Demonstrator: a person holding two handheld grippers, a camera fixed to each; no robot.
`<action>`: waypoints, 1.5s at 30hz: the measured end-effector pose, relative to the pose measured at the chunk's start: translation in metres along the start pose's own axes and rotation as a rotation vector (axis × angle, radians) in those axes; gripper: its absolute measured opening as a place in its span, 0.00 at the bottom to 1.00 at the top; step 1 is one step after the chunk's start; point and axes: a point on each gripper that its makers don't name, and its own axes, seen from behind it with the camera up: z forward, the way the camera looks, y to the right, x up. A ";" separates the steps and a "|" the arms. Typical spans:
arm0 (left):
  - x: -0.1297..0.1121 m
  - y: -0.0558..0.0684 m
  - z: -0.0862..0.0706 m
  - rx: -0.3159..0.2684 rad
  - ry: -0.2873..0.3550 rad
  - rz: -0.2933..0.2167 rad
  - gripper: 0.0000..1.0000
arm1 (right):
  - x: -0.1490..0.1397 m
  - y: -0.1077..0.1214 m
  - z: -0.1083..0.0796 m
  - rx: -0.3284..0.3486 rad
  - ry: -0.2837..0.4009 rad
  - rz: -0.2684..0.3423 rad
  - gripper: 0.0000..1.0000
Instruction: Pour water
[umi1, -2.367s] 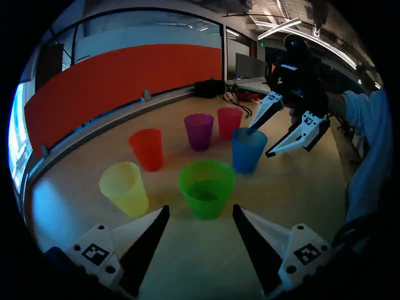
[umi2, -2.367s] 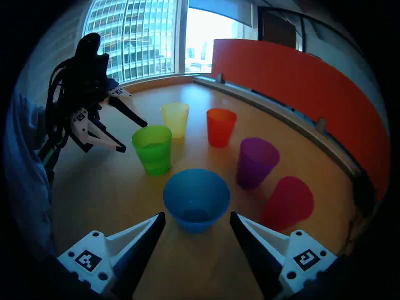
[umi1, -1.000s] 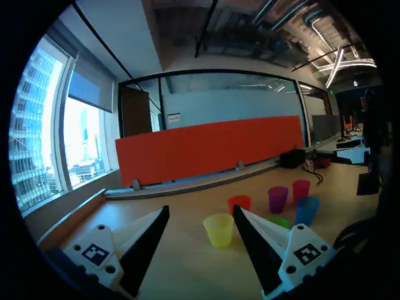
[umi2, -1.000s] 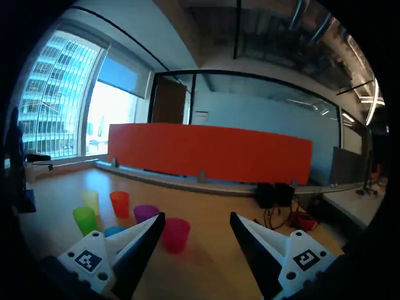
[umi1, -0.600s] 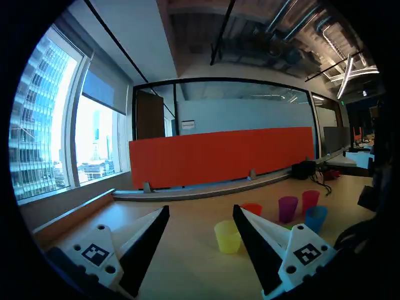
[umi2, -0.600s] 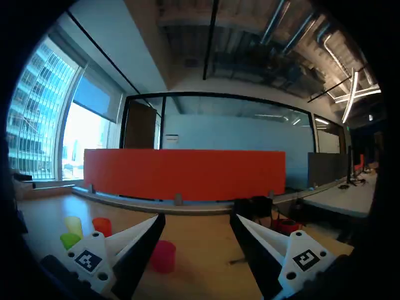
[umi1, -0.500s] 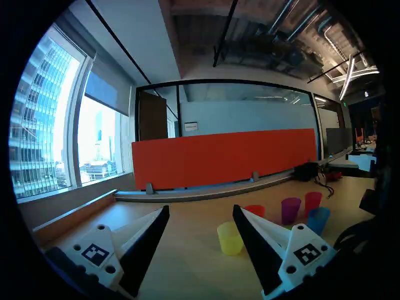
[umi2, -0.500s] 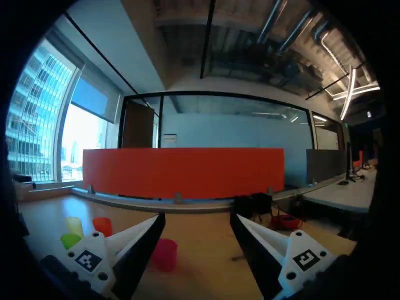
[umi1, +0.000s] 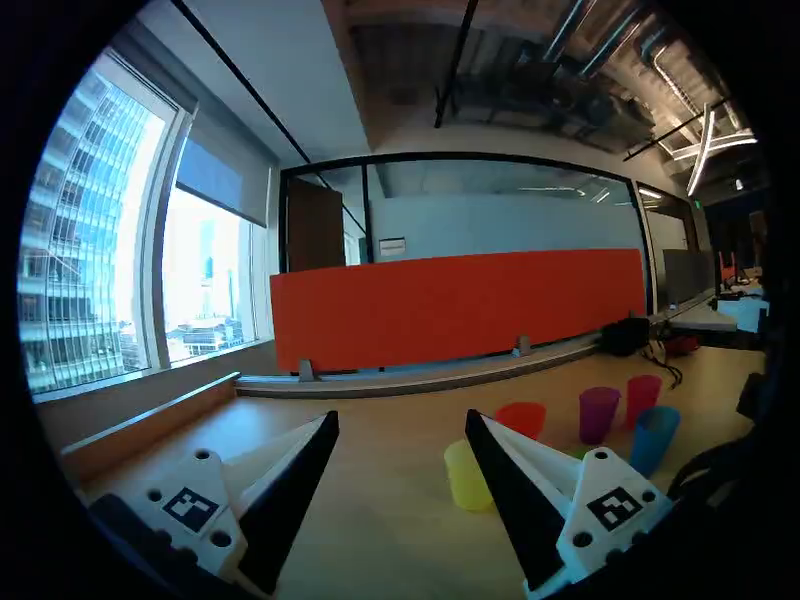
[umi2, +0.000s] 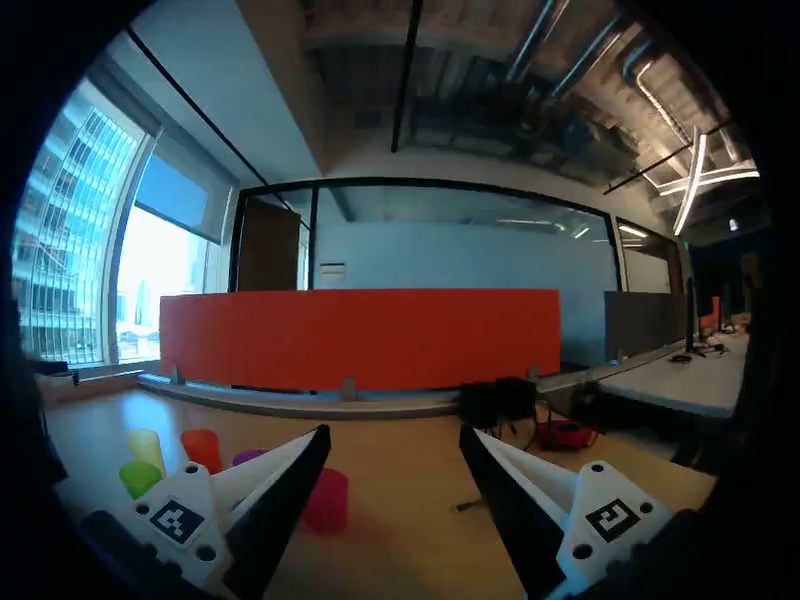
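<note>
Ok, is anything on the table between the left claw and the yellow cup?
Nothing visible does. The open left claw has bare table ahead of it. The yellow cup is the nearest cup, partly hidden by the claw's own finger. The orange cup and blue cup stand farther off.

An open-plan office is shown. A long wooden surface (umi1: 395, 445) is backed by an orange divider panel (umi1: 460, 310), behind which a glass-walled room (umi1: 500, 215) is seen. Pipes and ducts (umi1: 560, 70) are left exposed on the ceiling, with strip lights (umi1: 705, 150) hung beneath. Further desks (umi2: 680, 385) are ranged alongside, and high-rise towers are seen through tall windows (umi1: 80, 260).
</note>
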 end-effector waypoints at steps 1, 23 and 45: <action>-0.002 0.000 0.001 0.005 -0.001 0.003 0.94 | 0.001 -0.001 0.000 0.002 0.000 0.000 1.00; -0.036 -0.021 0.013 0.026 0.000 -0.064 0.94 | 0.007 -0.004 0.000 -0.017 -0.012 -0.010 1.00; -0.059 -0.034 0.011 0.029 -0.038 -0.088 0.94 | 0.016 -0.016 0.003 -0.013 -0.010 -0.027 1.00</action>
